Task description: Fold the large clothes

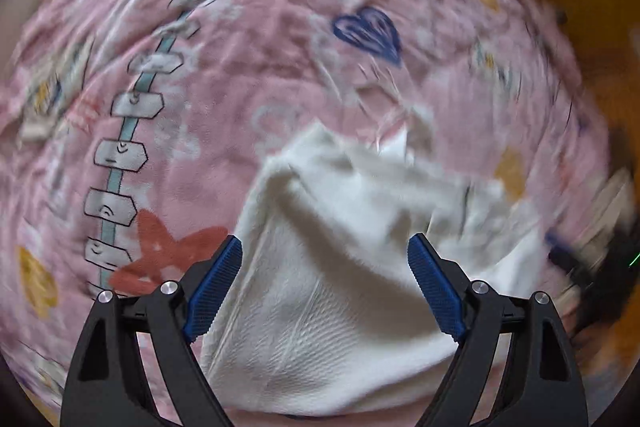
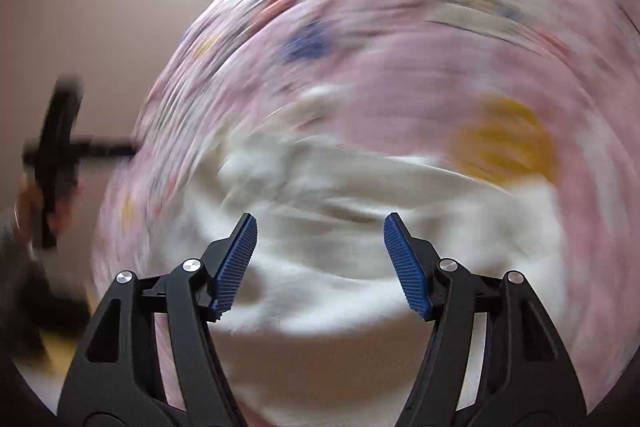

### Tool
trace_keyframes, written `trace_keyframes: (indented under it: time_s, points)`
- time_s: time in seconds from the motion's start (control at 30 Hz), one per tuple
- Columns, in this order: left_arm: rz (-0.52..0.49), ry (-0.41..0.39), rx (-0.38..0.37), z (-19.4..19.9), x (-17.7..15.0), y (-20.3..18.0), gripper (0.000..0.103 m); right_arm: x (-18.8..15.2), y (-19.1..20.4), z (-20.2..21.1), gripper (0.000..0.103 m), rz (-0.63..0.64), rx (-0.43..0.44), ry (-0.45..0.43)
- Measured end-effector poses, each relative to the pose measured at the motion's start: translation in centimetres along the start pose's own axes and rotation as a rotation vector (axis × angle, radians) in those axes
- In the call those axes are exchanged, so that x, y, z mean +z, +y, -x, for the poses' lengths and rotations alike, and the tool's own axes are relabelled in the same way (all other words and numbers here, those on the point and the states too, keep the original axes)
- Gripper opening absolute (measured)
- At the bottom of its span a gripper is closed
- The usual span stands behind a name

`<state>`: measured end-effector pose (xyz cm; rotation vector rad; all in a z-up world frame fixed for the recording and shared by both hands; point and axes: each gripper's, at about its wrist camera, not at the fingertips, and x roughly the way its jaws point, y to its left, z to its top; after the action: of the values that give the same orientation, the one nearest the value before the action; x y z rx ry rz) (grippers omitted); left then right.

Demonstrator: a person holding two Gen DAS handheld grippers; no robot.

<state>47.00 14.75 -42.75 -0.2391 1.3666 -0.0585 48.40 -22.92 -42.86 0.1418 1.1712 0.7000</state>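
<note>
White garment (image 1: pixel 320 267) lies rumpled on the pink printed bedspread (image 1: pixel 240 67) – soft, light, floppy, best pinched at a hem corner – beneath the left gripper (image 1: pixel 325 259) and right gripper (image 2: pixel 320 239), both wide open, empty.

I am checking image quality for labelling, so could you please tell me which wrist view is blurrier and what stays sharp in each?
Right wrist view: blurrier, the pink patterned bedsheet and white knitted garment smeared in arcs; only the right gripper is crisp. Left wrist view: the edges streak, but the blue heart print, the garment's weave and the left gripper read clearly.
</note>
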Motion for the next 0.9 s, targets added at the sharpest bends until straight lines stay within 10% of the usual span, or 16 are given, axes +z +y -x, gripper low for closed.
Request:
trace_keyframes:
  time_s: [0.27,0.7,0.9]
  points:
    - [-0.057,-0.068,0.024,-5.6,-11.4,-3.9,0.08,1.6,5.9,-9.4,0.06,0.384,-0.061,0.27]
    - [-0.023,-0.03,0.023,-10.7,-15.4,-1.5,0.082,-0.2,7.8,-11.8,0.059,0.654,-0.133,0.471]
    - [-0.018,-0.012,0.038,-11.2,-15.6,-1.7,0.083,-2.0,8.7,-13.1,0.015,0.788,-0.253,0.529]
